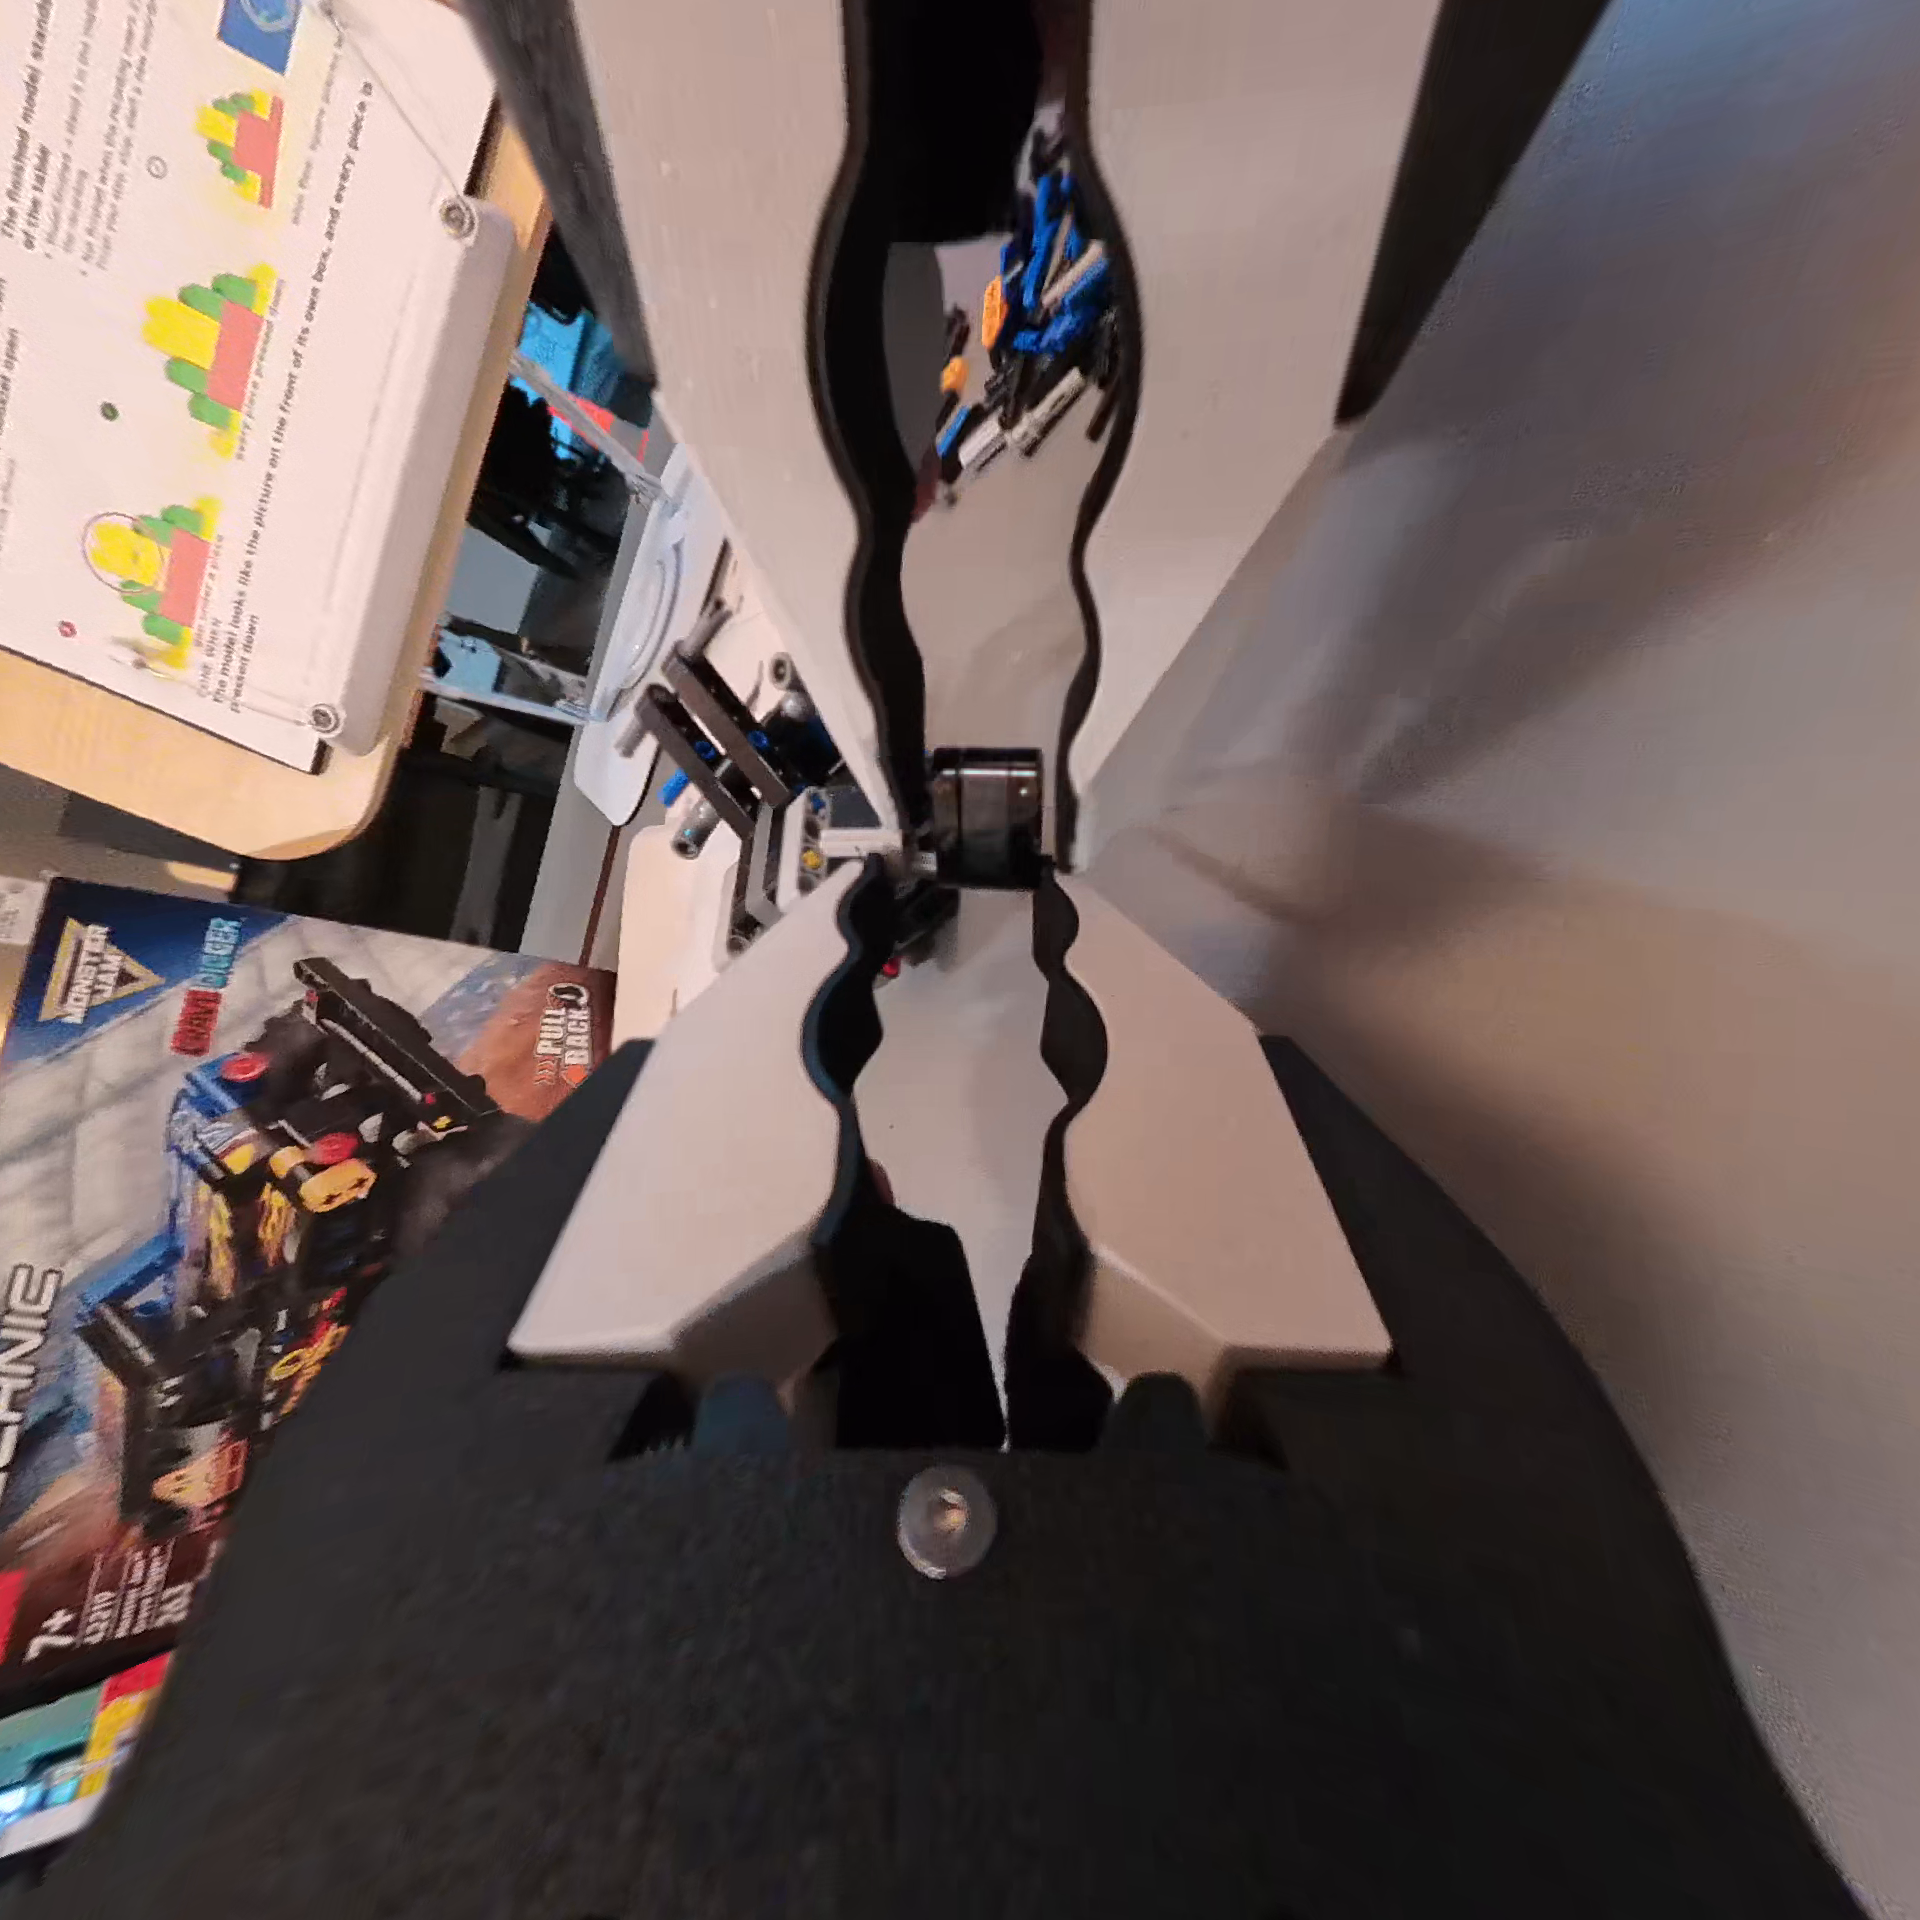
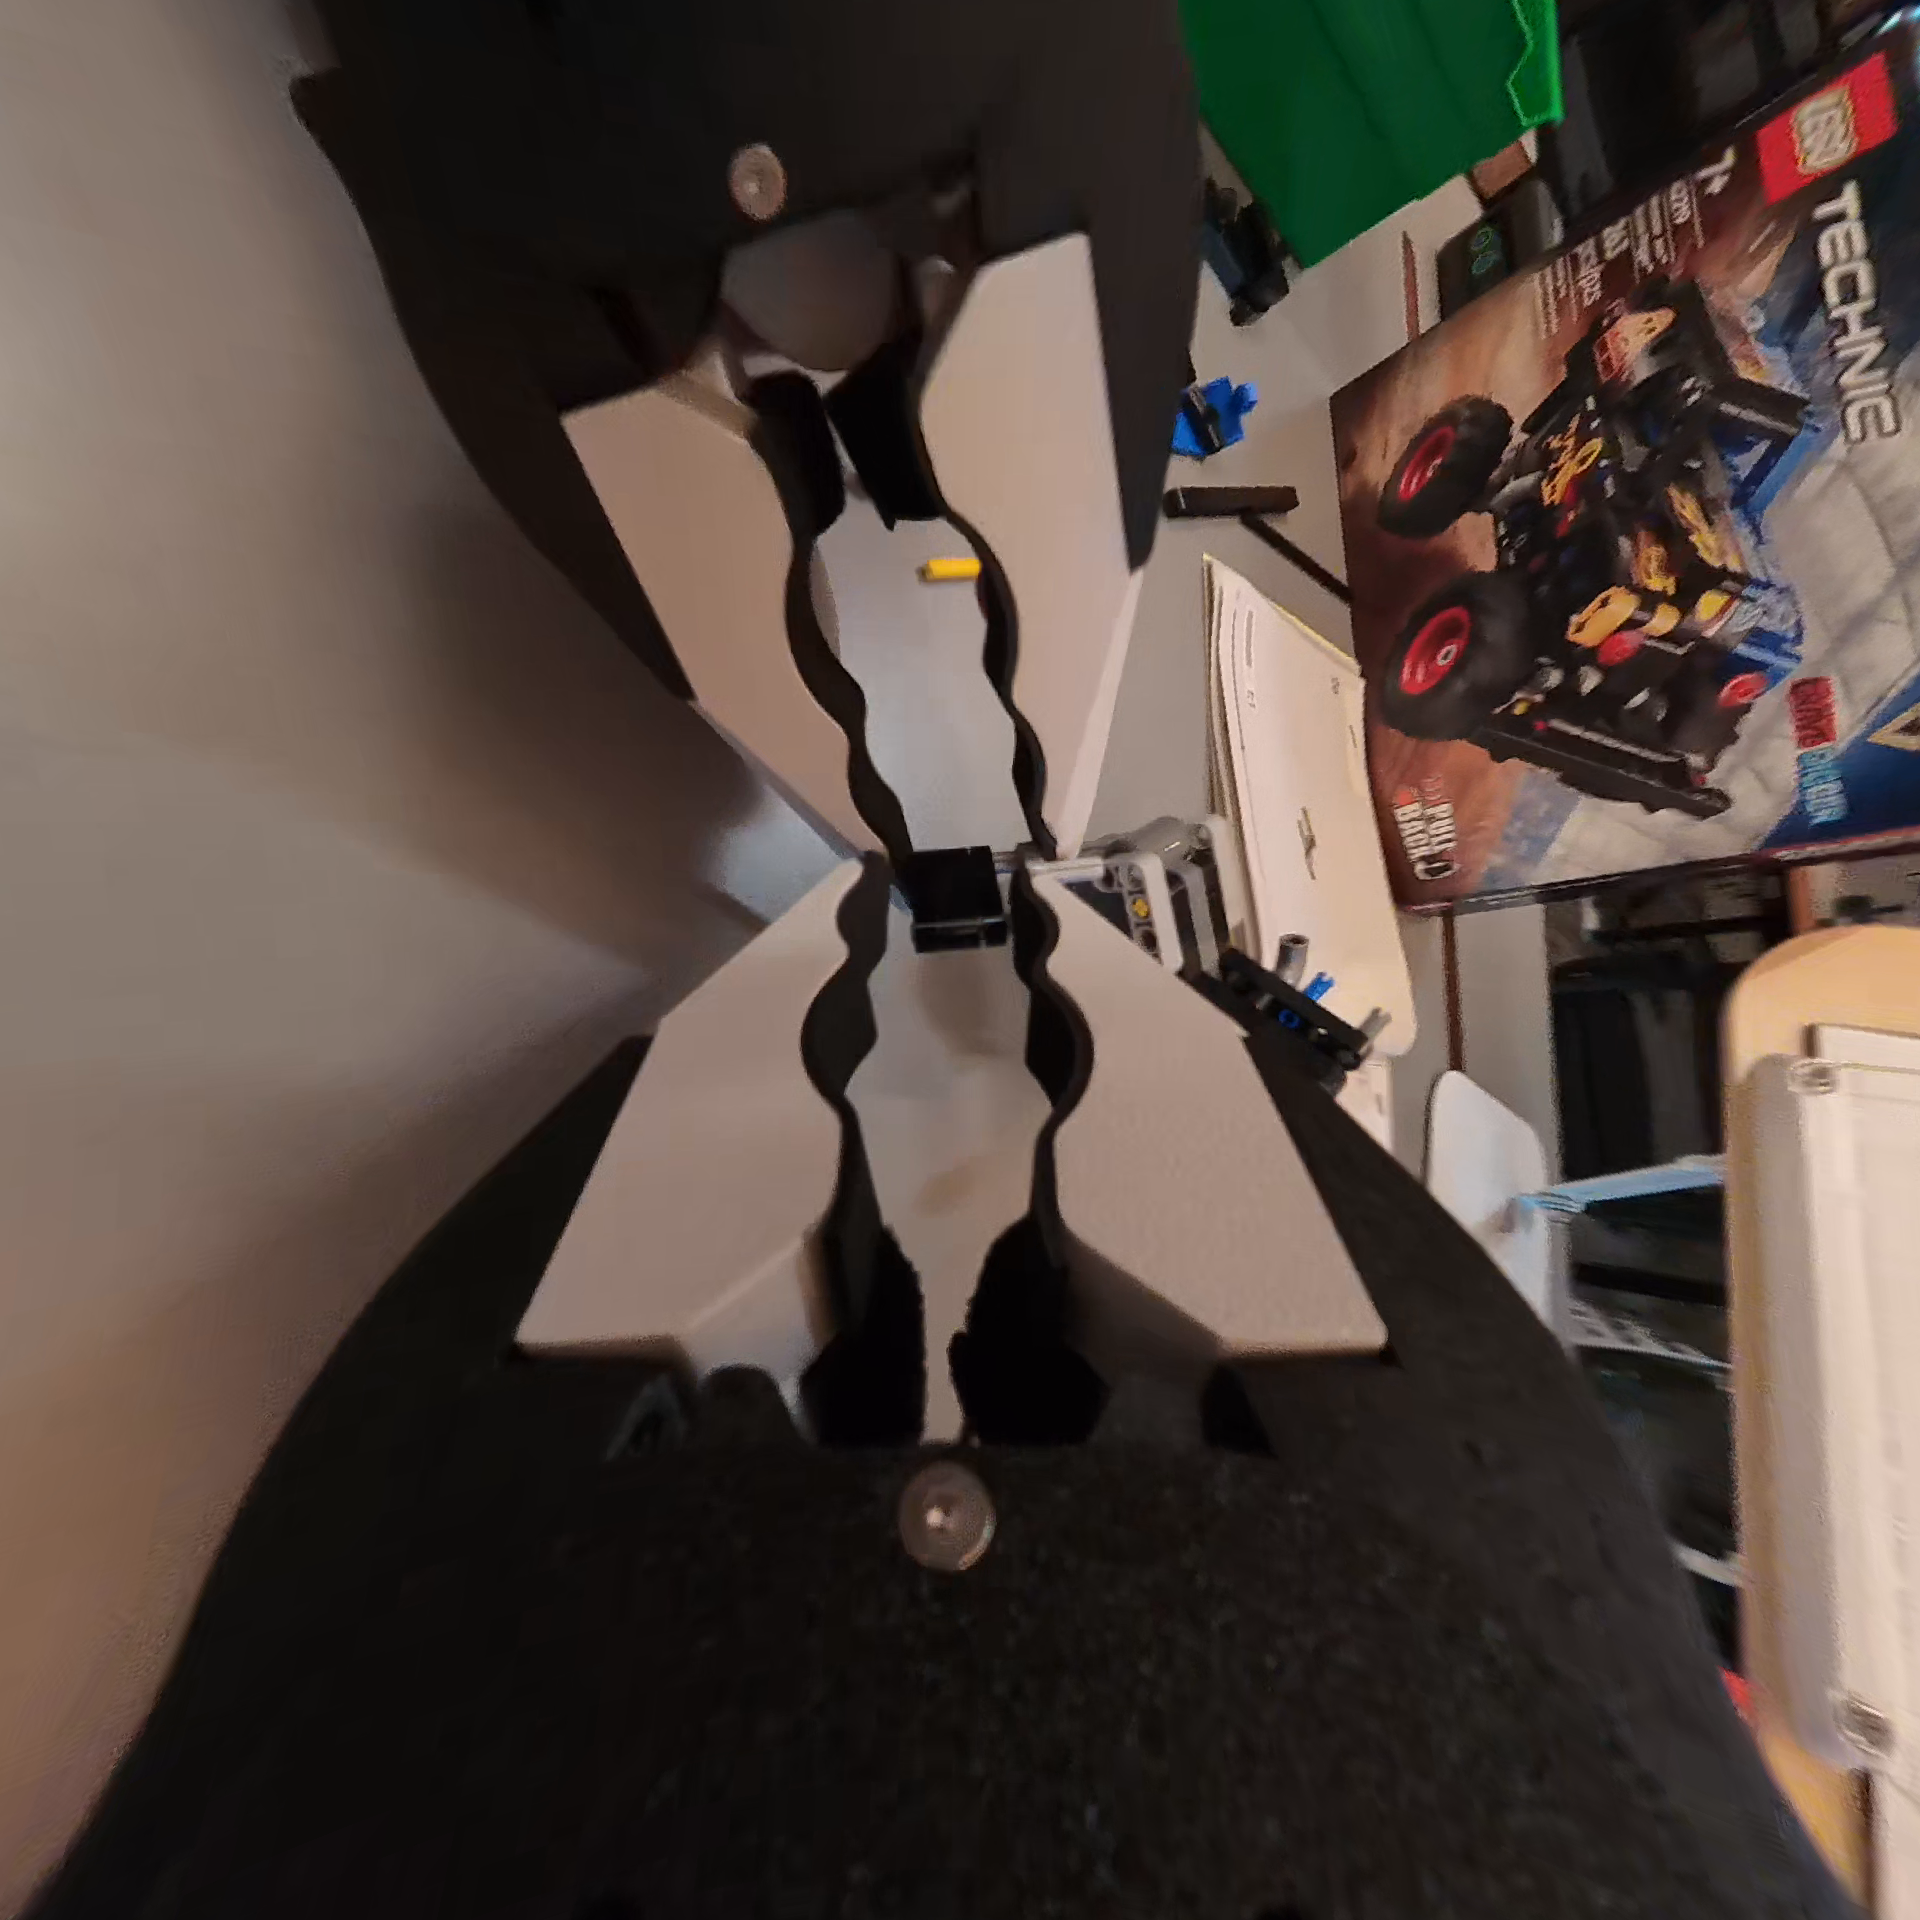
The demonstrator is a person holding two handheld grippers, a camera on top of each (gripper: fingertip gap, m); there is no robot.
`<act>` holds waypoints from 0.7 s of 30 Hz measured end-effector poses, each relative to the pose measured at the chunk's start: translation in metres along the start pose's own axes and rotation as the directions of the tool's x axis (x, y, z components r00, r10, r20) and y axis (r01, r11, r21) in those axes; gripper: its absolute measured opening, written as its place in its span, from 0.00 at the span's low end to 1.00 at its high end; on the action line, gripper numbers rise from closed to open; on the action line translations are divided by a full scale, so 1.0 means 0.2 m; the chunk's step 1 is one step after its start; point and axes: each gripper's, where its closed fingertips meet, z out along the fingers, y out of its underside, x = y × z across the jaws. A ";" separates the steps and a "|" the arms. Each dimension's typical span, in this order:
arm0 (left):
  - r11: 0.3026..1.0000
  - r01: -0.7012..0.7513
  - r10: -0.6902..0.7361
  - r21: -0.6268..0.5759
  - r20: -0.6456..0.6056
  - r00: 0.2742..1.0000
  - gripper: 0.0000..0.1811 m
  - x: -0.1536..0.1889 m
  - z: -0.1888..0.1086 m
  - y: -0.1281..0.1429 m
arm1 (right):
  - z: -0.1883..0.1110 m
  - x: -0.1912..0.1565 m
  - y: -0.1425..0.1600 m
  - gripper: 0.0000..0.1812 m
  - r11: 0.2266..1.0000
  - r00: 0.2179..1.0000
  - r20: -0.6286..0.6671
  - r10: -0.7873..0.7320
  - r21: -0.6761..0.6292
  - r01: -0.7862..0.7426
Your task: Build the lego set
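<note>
Pale grey tabletop (image 2: 260,935) fills the background while we meet tip to tip above it. Nearest, our right gripper (image 2: 951,904) clamps a black block (image 2: 951,888) of the half-built frame (image 2: 1164,883). Facing it, our left gripper (image 1: 971,883) appears to pinch the same block from the other side. Beyond lie loose pieces (image 1: 1039,312), the instruction booklet (image 2: 1299,790) and set box (image 2: 1662,520). We judge a joining step underway; next needs a straight, steady push.
</note>
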 end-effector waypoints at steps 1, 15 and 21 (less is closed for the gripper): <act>1.000 -0.009 0.009 -0.010 0.008 1.000 0.14 0.00 0.00 0.00 | 0.00 0.00 0.00 0.12 0.999 0.999 -0.013 -0.037 -0.018 0.037; 0.986 -0.144 0.148 -0.079 0.042 0.988 0.14 0.04 0.01 0.02 | 0.05 -0.03 0.09 0.09 0.946 0.953 -0.075 -0.292 -0.167 0.277; 0.982 -0.169 0.173 -0.082 0.045 0.984 0.14 0.06 0.02 0.02 | 0.05 -0.04 0.10 0.08 0.928 0.936 -0.060 -0.346 -0.169 0.332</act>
